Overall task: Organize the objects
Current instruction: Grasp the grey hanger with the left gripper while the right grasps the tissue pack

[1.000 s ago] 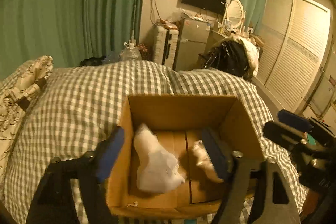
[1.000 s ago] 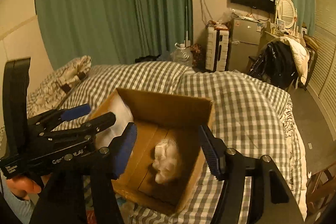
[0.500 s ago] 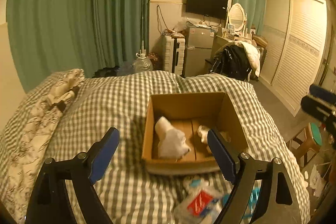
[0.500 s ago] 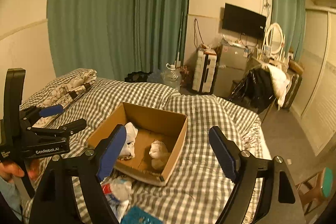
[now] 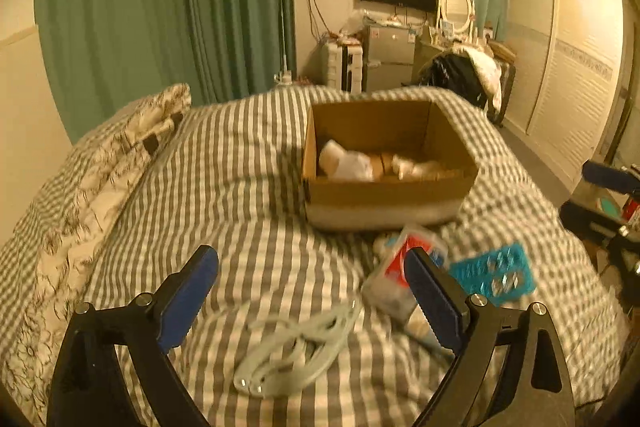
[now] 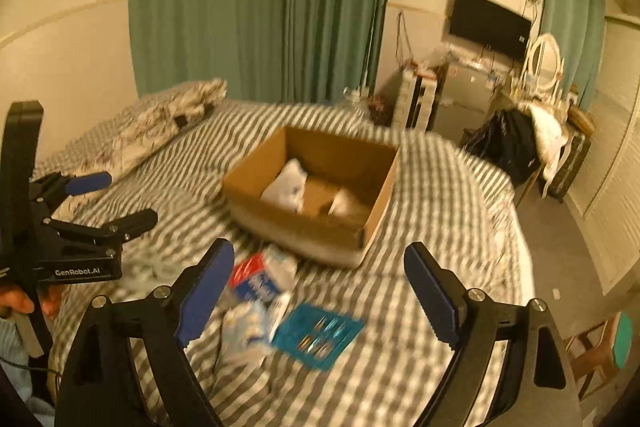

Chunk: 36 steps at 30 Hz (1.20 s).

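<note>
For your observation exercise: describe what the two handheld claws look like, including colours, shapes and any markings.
Each claw is a black, Y-shaped frame with two angled arms ending in blue ribbed pads, joined by silver screws. The left claw, seen from the right wrist view, bears white "GenRobot.AI" lettering on its black body. The right claw looks the same build.

On the checked bed [image 5: 240,187] stands one cardboard box [image 5: 384,195], with two pale bundles [image 5: 346,163] inside. In front of it lie one coiled white cable [image 5: 296,351], one teal card [image 6: 318,335] and two or three clear packets [image 6: 256,283], too blurred to count surely.
</note>
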Tool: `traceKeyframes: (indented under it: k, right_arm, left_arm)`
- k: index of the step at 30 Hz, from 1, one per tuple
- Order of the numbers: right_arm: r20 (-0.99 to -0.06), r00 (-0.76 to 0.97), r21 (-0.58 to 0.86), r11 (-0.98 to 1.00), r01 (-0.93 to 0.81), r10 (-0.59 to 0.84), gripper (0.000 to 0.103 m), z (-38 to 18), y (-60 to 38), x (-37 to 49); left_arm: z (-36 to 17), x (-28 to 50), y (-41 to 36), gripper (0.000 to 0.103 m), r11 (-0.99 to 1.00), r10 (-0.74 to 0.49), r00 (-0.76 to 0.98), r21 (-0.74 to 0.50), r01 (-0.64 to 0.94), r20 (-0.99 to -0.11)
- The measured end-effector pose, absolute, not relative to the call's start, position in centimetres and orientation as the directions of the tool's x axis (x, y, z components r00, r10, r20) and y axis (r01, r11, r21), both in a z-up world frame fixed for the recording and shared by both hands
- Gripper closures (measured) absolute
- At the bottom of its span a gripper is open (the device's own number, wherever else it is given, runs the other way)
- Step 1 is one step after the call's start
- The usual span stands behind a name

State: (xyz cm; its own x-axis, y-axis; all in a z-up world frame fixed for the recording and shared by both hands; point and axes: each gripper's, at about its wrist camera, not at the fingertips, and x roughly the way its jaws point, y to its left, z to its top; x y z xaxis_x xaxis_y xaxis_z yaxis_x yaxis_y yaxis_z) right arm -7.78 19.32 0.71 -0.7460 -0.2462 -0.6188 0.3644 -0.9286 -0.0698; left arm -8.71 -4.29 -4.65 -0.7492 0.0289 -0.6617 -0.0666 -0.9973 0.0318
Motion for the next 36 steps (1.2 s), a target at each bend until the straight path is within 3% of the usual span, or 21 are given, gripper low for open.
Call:
traceKeyframes:
  k: [8, 18, 25, 28, 33, 36]
  right_arm:
    - [-0.728, -0.651, -0.096, -0.907, 0.411, -0.217, 0.016, -6.2, 16.3, -7.9]
    - [-0.8, -0.572, -0.156, -0.859, 0.487, -0.179, 0.016, -10.8, 13.2, -8.1]
    - [-0.842, -0.518, -0.155, -0.851, 0.502, -0.152, 0.016, -13.0, 12.4, -9.0]
    - [-0.849, -0.511, -0.165, -0.851, 0.498, -0.134, 0.017, -13.5, 12.2, -9.0]
    - [-0.858, -0.495, -0.146, -0.857, 0.494, -0.139, 0.047, -13.6, 12.2, -8.8]
    - [-0.852, -0.506, -0.15, -0.862, 0.485, -0.136, 0.049, -13.3, 12.3, -8.6]
  left_arm:
    - [-9.3, -8.4, -4.7, 0.006, -0.99, 0.026, -0.684, 0.074, -0.116, -0.729]
    - [-13.3, -9.2, -5.2, 0.006, -0.968, 0.023, -0.61, 0.134, -0.211, -0.792]
    - [-14.5, -10.1, -5.5, 0.007, -0.97, 0.072, -0.577, 0.076, -0.229, -0.814]
    - [-14.4, -9.9, -5.5, 0.015, -0.969, 0.078, -0.581, 0.074, -0.234, -0.81]
    - [-13.9, -9.3, -5.4, 0.03, -0.969, 0.074, -0.595, 0.084, -0.234, -0.8]
    - [-13.7, -8.9, -5.4, 0.033, -0.97, 0.071, -0.597, 0.083, -0.227, -0.799]
